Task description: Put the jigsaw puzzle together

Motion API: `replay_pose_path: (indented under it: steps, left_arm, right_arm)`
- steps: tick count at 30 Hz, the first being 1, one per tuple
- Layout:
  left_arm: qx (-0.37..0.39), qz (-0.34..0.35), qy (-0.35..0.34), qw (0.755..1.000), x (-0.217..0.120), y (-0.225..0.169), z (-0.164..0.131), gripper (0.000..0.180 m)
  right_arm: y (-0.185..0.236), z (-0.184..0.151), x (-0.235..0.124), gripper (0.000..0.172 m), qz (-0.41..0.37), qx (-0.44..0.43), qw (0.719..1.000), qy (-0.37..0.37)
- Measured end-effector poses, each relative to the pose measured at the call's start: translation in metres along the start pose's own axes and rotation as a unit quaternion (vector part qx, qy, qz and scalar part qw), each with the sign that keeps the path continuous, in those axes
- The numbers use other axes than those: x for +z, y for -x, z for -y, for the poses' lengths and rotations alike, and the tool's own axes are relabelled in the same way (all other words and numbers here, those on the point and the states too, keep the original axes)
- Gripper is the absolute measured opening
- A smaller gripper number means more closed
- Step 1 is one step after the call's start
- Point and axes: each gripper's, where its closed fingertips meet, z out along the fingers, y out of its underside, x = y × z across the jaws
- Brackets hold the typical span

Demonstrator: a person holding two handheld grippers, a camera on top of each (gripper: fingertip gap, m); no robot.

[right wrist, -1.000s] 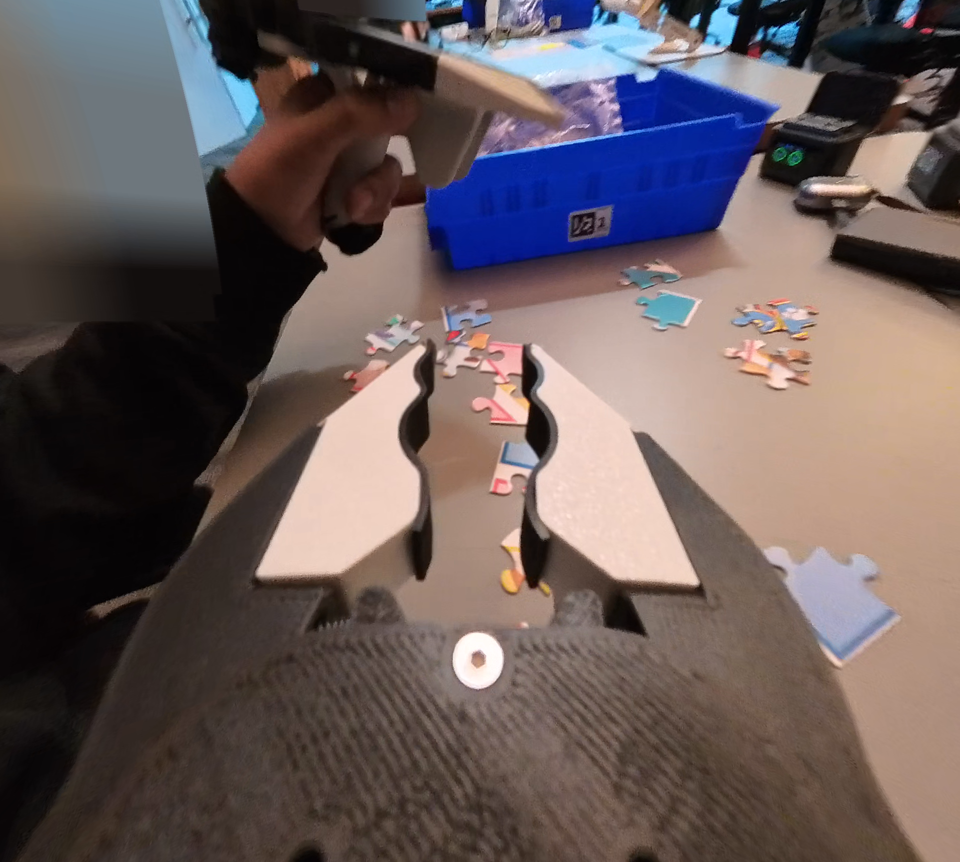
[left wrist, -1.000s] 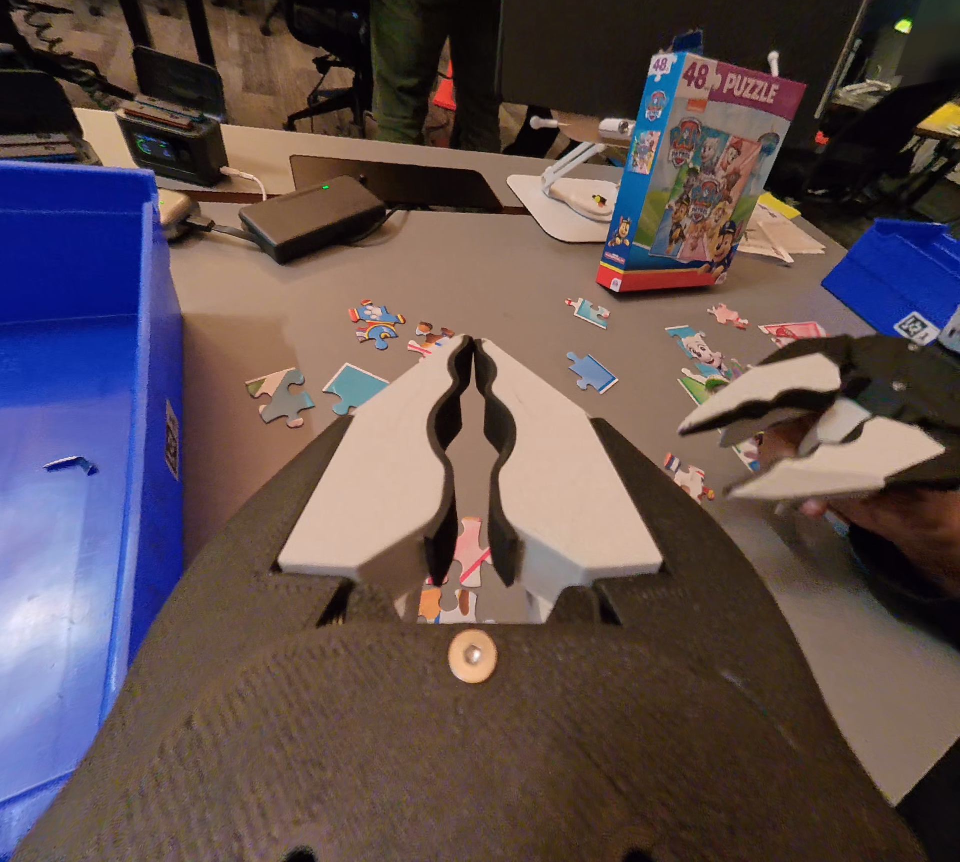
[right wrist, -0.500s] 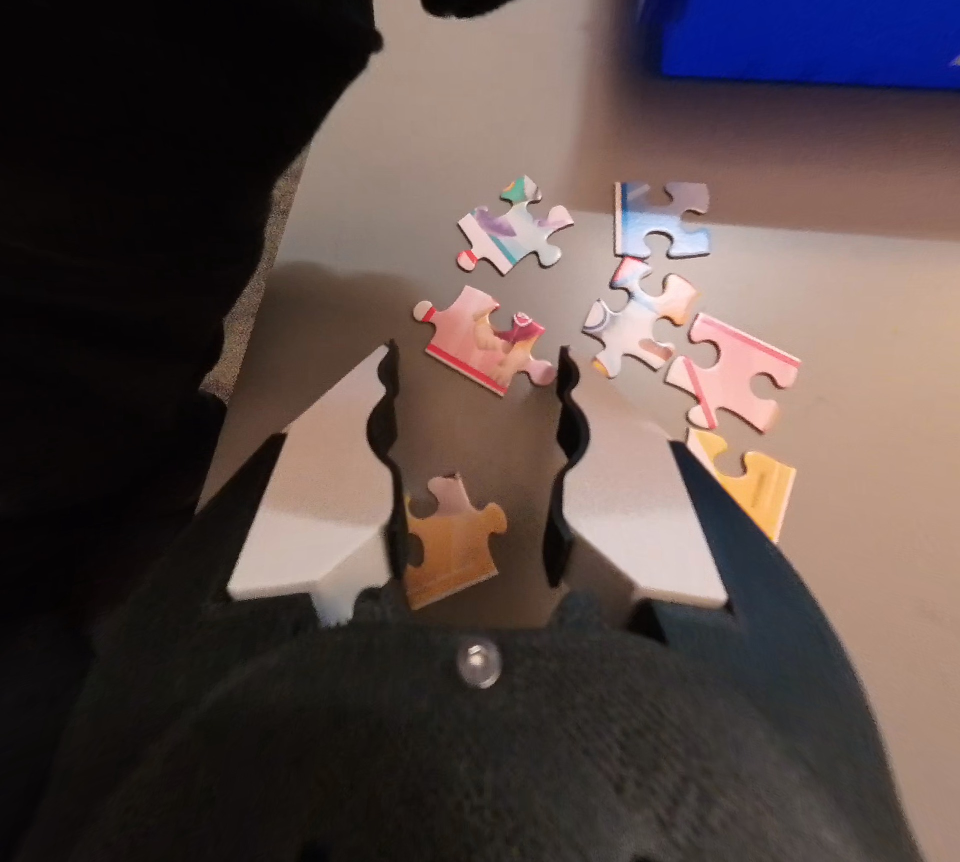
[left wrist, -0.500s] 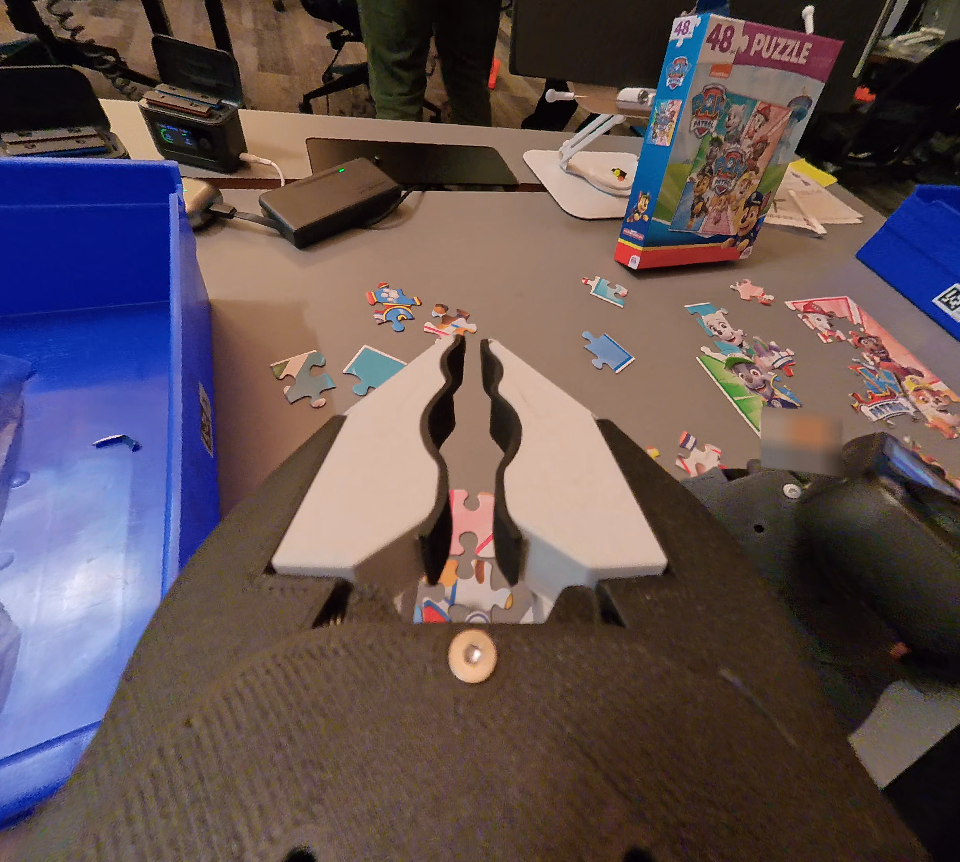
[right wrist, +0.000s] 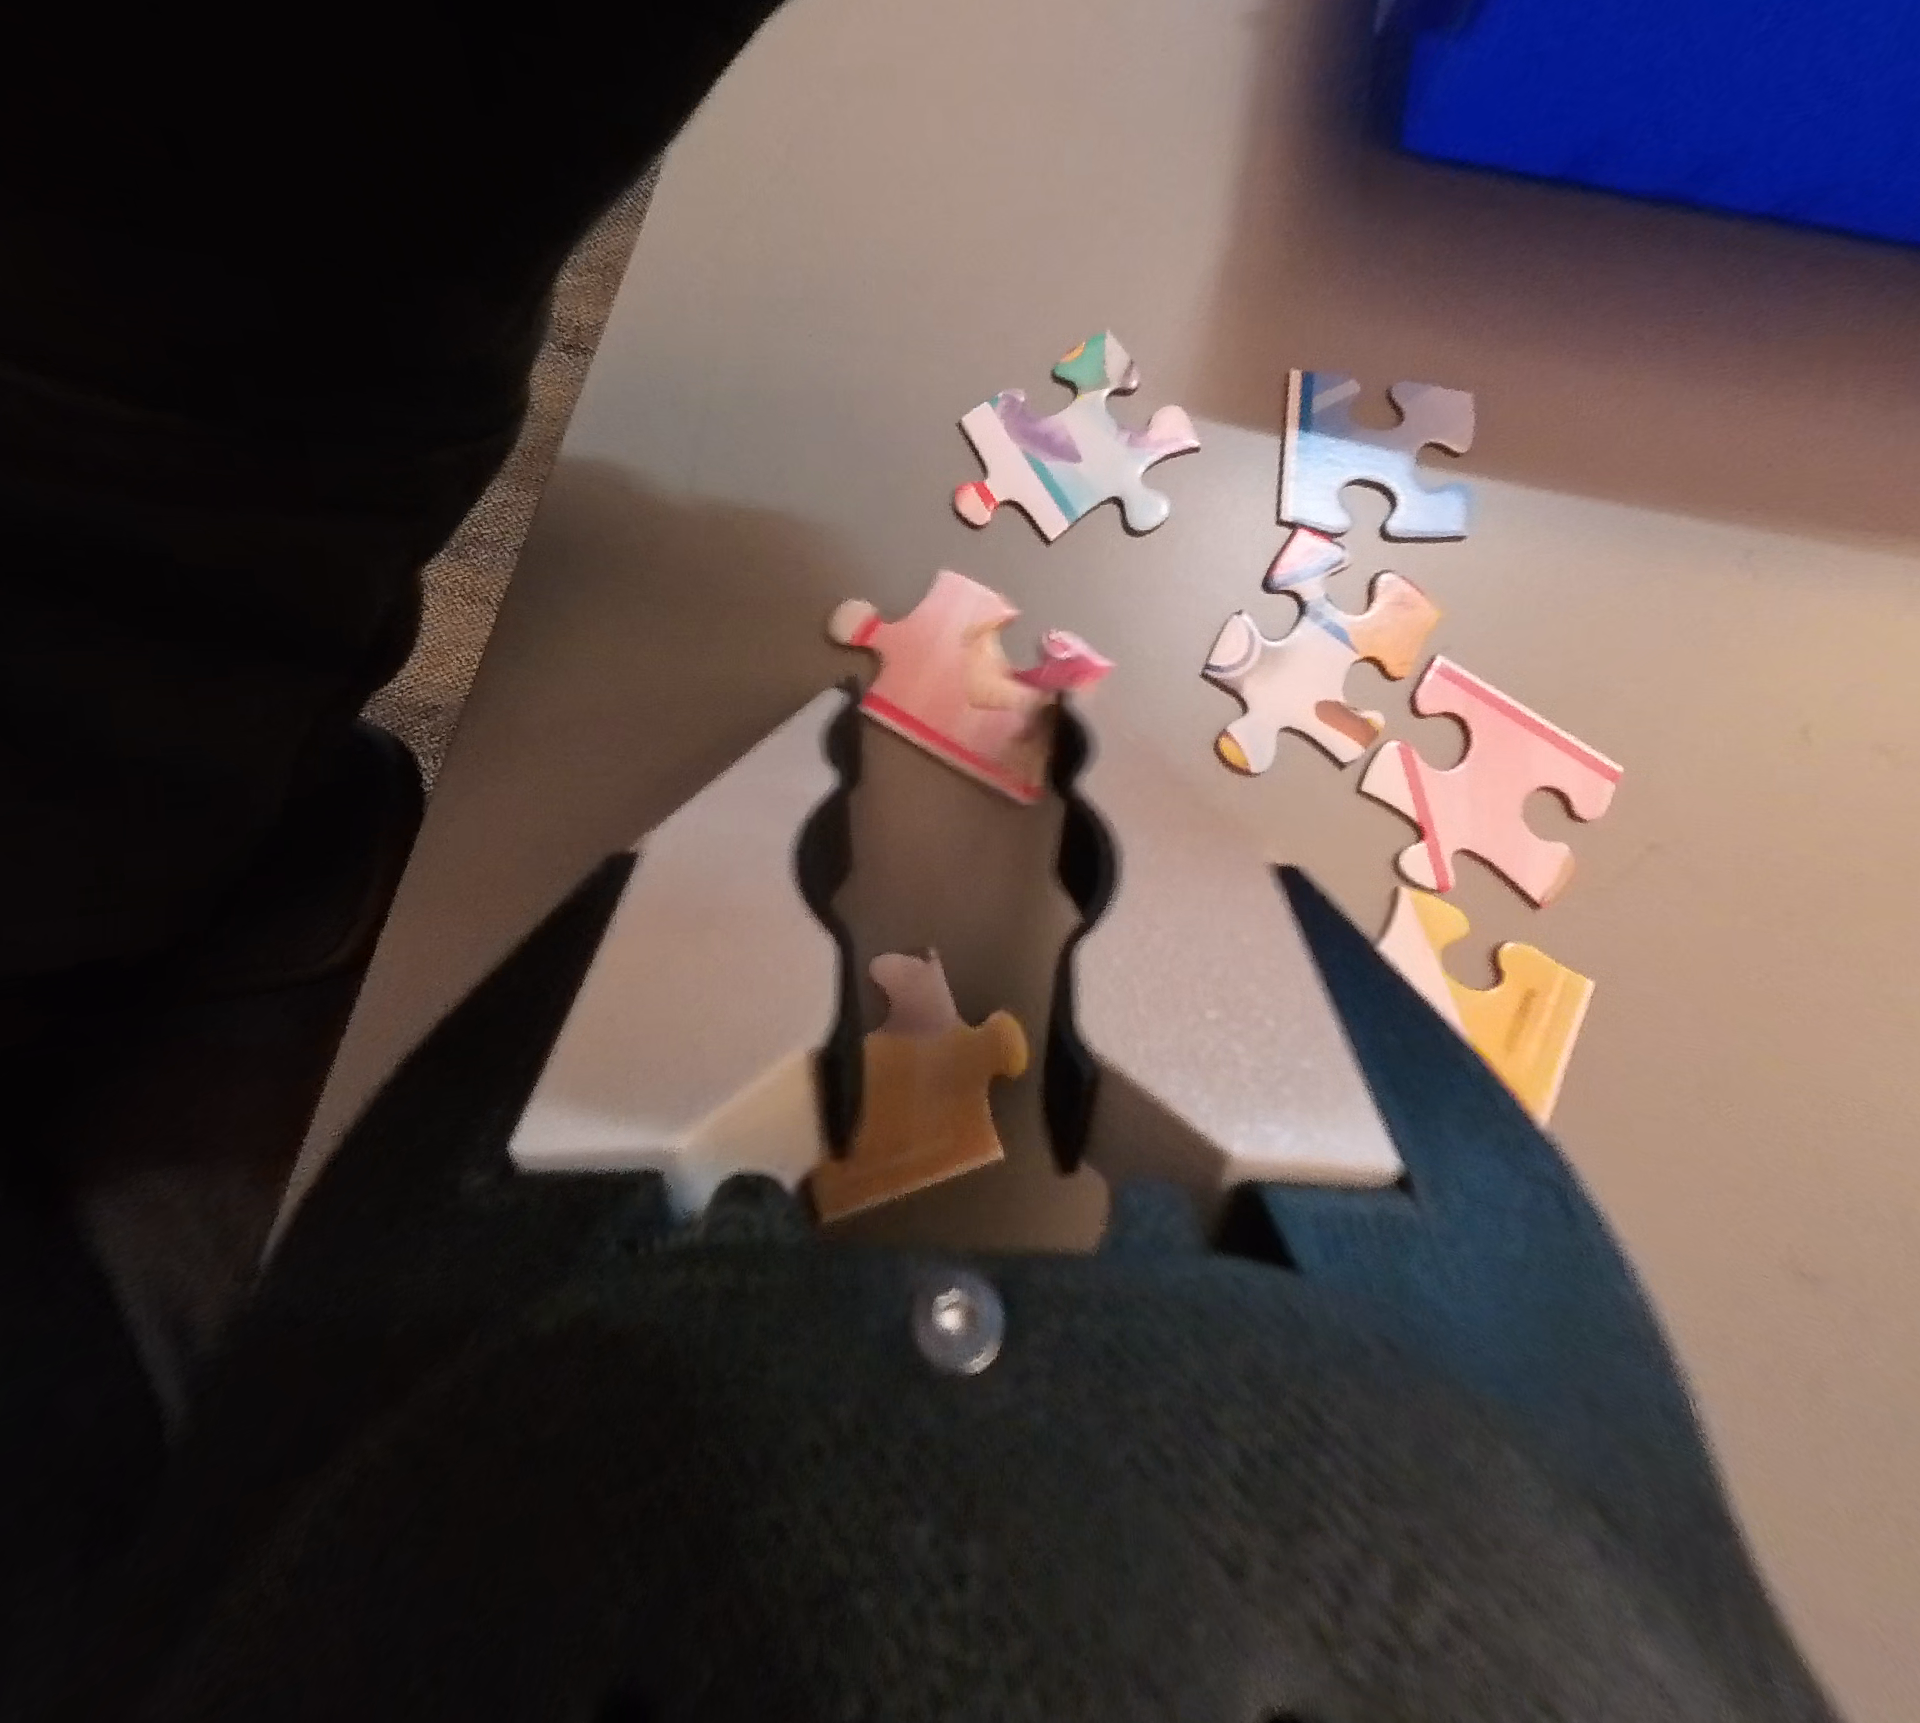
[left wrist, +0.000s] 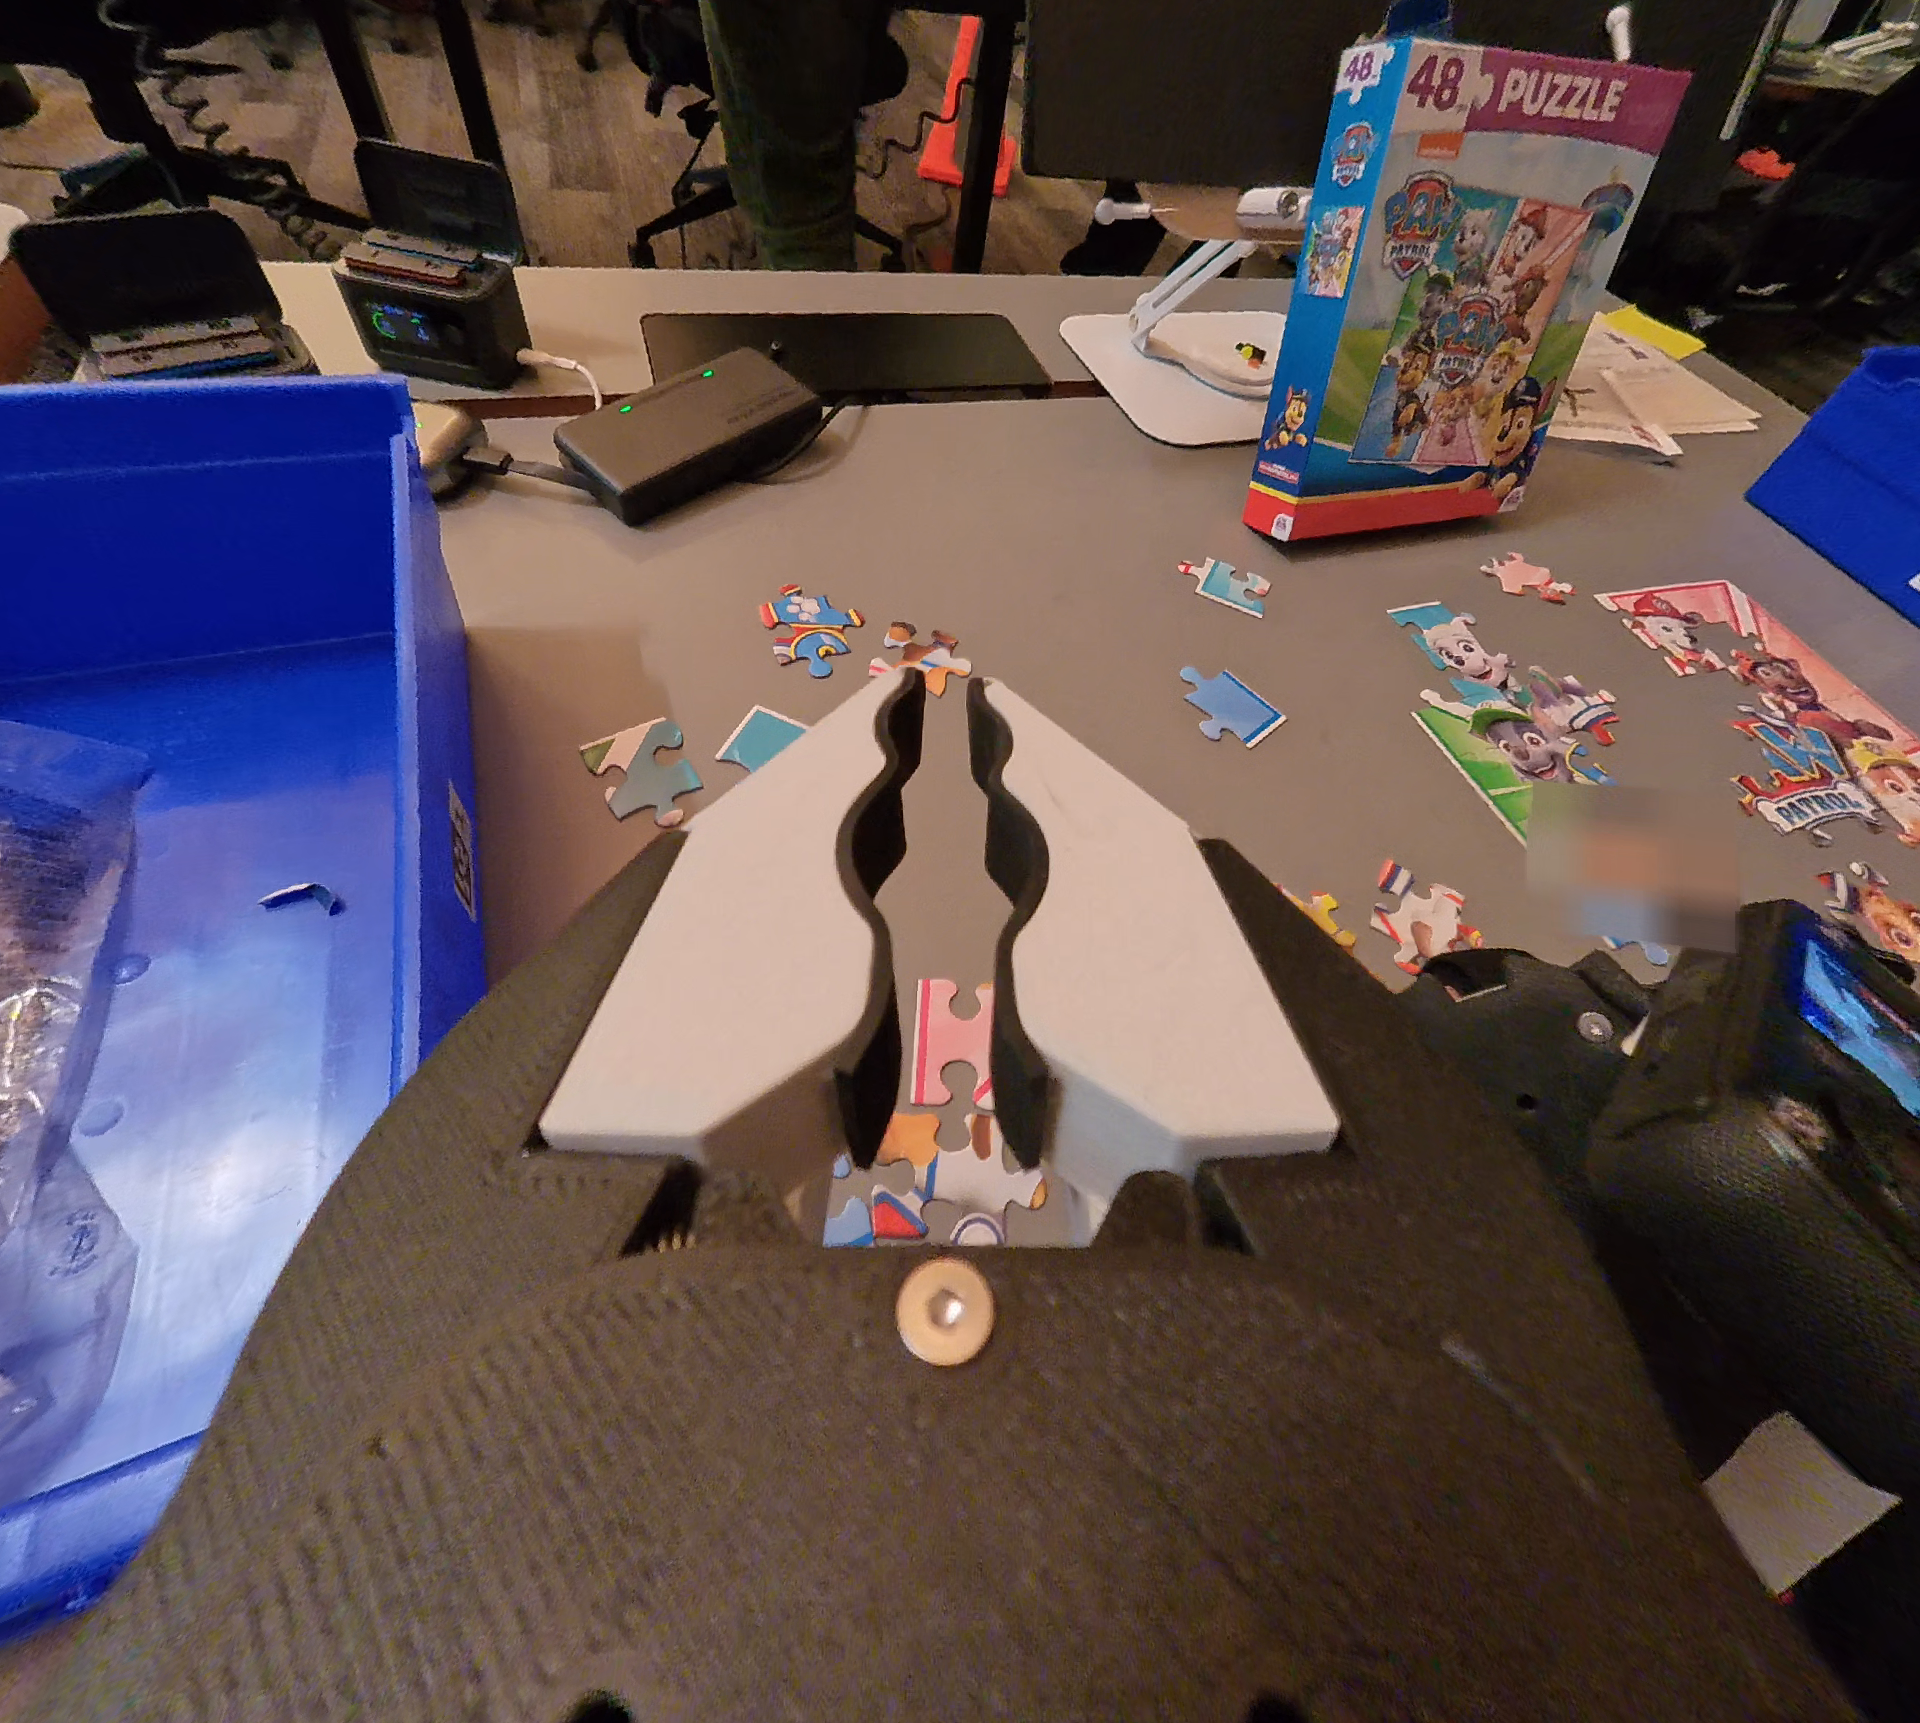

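In the right wrist view my right gripper (right wrist: 958, 702) is down at the grey table (right wrist: 935, 167). Its fingertips (right wrist: 847, 707) are closed against the two sides of a pink puzzle piece (right wrist: 956, 665) with a red edge stripe, which lies flat. A brown piece (right wrist: 914, 1112) lies under the fingers near the gripper's body. In the left wrist view my left gripper (left wrist: 943, 686) hovers above the table, its tips a narrow slit apart with nothing between them. A brown-and-white piece (left wrist: 925, 655) lies just beyond its tips. The right gripper's black body (left wrist: 1714, 1154) shows at the lower right.
Several loose pieces lie right of the pink one, among them a white one (right wrist: 1314, 665) and a pink one (right wrist: 1486, 780). Blue bins stand at the left (left wrist: 208, 530) and far right (left wrist: 1849, 468). The puzzle box (left wrist: 1455, 291) stands at the back, with joined puzzle sections (left wrist: 1507, 717) in front of it. My hands' fingertips stand some 20 centimeters from each other. My right gripper is the nearer one to the brown piece (right wrist: 914, 1112): about 8 centimeters, against 20 centimeters.
My right gripper dropped from above the table to the loose pieces, opened wide, then narrowed onto the pink piece. My left gripper's tips parted slightly from fully shut.
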Motion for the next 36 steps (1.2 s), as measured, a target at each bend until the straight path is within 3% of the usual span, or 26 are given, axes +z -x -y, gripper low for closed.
replay_pose_path:
  steps: [1, 2, 10, 13, 17, 26, 27, 28, 32, 36]
  left_arm:
    - [0.0, 0.0, -0.002, 1.0, 0.0, 0.0, 0.001, 0.005]
    - [0.0, 0.001, -0.003, 1.0, -0.001, 0.0, 0.002, 0.006]
    - [0.0, -0.004, -0.001, 1.0, 0.004, -0.004, 0.002, 0.007]
    - [0.01, 0.002, 0.007, 1.0, 0.005, -0.005, 0.0, 0.008]
    - [0.009, 0.01, 0.007, 1.0, 0.003, 0.001, -0.001, 0.008]
    - [0.0, 0.007, -0.012, 1.0, 0.0, 0.001, 0.005, 0.008]
    - [-0.001, 0.006, -0.012, 1.0, 0.0, 0.001, 0.006, 0.008]
    - [-0.001, 0.005, -0.013, 1.0, 0.001, 0.001, 0.006, 0.008]
    - [-0.001, 0.005, -0.008, 1.0, 0.003, 0.0, 0.004, 0.009]
    - [0.003, 0.002, -0.006, 1.0, 0.005, -0.004, 0.006, 0.009]
  right_arm:
    - [0.002, 0.002, -0.003, 0.009, 0.003, -0.003, 1.0, -0.007]
    - [0.002, 0.003, -0.005, 0.01, 0.003, -0.001, 1.0, -0.015]
    - [-0.018, 0.008, -0.005, 0.062, -0.025, 0.035, 0.999, -0.023]
    - [-0.027, 0.001, 0.005, 0.069, -0.035, 0.034, 0.999, 0.003]
    - [-0.021, 0.001, 0.005, 0.039, -0.021, 0.036, 0.999, 0.0]
    - [-0.013, 0.0, 0.0, 0.036, -0.011, 0.048, 0.999, -0.006]
    - [-0.009, 0.004, -0.004, 0.006, 0.0, 0.045, 0.999, -0.02]
    - [-0.007, 0.009, -0.008, 0.0, 0.002, 0.044, 0.998, -0.038]
    - [-0.012, 0.005, -0.016, 0.025, -0.015, 0.055, 0.998, -0.025]
    - [-0.036, -0.001, -0.012, 0.047, -0.083, 0.06, 0.995, -0.022]
